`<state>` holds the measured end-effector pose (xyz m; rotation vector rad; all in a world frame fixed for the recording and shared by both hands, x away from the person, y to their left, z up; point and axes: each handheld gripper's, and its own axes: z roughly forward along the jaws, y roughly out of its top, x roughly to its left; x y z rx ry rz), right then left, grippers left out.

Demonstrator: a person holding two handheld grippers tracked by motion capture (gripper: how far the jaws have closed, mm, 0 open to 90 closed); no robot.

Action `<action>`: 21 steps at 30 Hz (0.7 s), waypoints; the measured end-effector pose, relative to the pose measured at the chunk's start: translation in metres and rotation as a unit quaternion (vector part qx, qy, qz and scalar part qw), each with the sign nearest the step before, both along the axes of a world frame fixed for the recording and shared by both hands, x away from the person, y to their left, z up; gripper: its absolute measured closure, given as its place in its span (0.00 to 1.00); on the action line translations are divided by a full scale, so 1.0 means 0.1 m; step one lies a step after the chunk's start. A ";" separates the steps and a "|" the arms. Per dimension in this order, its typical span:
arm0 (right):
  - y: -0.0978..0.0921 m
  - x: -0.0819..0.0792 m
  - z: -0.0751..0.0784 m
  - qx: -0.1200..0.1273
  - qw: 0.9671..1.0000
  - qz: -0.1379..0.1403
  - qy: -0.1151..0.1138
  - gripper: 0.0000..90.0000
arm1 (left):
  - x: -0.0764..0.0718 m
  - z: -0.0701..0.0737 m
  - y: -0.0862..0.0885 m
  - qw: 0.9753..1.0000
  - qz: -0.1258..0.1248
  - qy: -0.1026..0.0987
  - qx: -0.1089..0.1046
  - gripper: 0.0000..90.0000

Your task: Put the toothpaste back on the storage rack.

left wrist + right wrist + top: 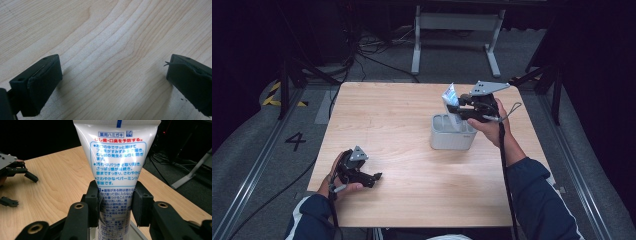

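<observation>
Left claw (pixel 374 178) sits nearest the person, low over the bare wood of the surface (pixel 402 125), well apart from the grey holder (pixel 452 136) and on the near left of it; in the left gripper view its two black jaws stand wide apart with nothing between them. One hand (pixel 343 181) grips it from below.

Right claw (pixel 453 111) is farther out, directly above the holder, clenched on the single toothpaste tube (pixel 451 96). In the right gripper view the jaws press the tube (pixel 117 170) from both sides at its lower part, and the right hand (pixel 492 122) holds the tool just to the right of the holder.

Counted: two claws, one tube, one holder. The holder is a pale grey, rounded-cornered box standing on the surface.

White and glossy, the tube stands upright with its flat wide end up and its lower end down at the holder's opening. Blue Japanese print covers it, with a boxed heading reading 薬用ハミガキ, a red line beneath it, and a blue stripe at the top.
</observation>
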<state>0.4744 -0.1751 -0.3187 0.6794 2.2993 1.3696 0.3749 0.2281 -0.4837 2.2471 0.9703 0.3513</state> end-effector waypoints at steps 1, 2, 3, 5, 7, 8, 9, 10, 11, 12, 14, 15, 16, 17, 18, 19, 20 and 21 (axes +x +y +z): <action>-0.01 0.01 -0.01 0.000 1.000 -0.002 0.001 0.71 | 0.00 0.00 0.00 1.000 0.000 0.000 0.000 0.01; -0.01 0.02 -0.02 0.001 1.000 -0.003 0.001 0.71 | 0.00 0.00 0.00 1.000 0.000 0.000 0.000 0.01; -0.01 0.04 -0.03 0.000 1.000 -0.004 0.000 0.71 | 0.00 0.00 0.00 1.000 0.000 0.000 0.000 0.01; -0.02 0.05 -0.05 0.002 1.000 -0.006 0.003 0.71 | 0.00 0.00 0.00 1.000 0.000 0.000 0.000 0.01; -0.03 0.06 -0.07 0.001 1.000 -0.007 0.003 0.71 | 0.00 0.00 0.00 1.000 0.000 0.000 0.000 0.01; -0.03 0.07 -0.08 0.001 1.000 -0.007 0.004 0.71 | 0.00 0.00 0.00 1.000 0.000 0.000 0.000 0.01; -0.03 0.07 -0.10 0.000 1.000 -0.007 0.005 0.71 | 0.00 0.00 0.00 1.000 0.000 0.000 0.000 0.01; -0.03 0.08 -0.11 -0.002 1.000 -0.006 0.005 0.71 | 0.00 0.00 0.00 1.000 0.000 0.000 0.001 0.01; -0.03 0.08 -0.12 -0.002 1.000 -0.006 0.006 0.71 | 0.00 0.00 0.00 1.000 0.000 0.000 0.000 0.01; -0.03 0.08 -0.13 -0.004 1.000 -0.005 0.007 0.71 | 0.00 0.00 0.00 1.000 0.000 0.000 0.000 0.01; -0.04 0.08 -0.17 -0.006 1.000 -0.006 0.008 0.71 | 0.00 0.00 0.00 1.000 0.000 0.000 0.000 0.01; -0.04 0.08 -0.18 -0.006 1.000 -0.005 0.008 0.71 | 0.00 0.00 0.00 1.000 0.000 0.000 0.000 0.01; -0.04 0.08 -0.18 -0.006 1.000 -0.005 0.008 0.71 | 0.00 0.00 0.00 1.000 0.000 0.000 0.000 0.01; -0.04 0.08 -0.20 -0.005 1.000 -0.006 0.012 0.71 | 0.00 0.00 0.00 1.000 0.000 0.000 0.000 0.01; -0.05 0.08 -0.21 -0.009 1.000 -0.006 0.012 0.71 | 0.00 0.00 0.00 1.000 0.000 0.000 0.000 0.01; -0.06 0.08 -0.23 -0.011 1.000 -0.006 0.012 0.71 | 0.00 0.00 0.00 1.000 0.000 0.000 0.000 0.01; -0.06 0.08 -0.24 -0.010 1.000 -0.007 0.013 0.71 | 0.00 0.00 0.00 1.000 0.000 0.000 0.000 0.01; -0.07 0.08 -0.26 -0.009 1.000 -0.007 0.014 0.71 | 0.00 0.00 0.00 1.000 0.000 0.000 0.000 0.01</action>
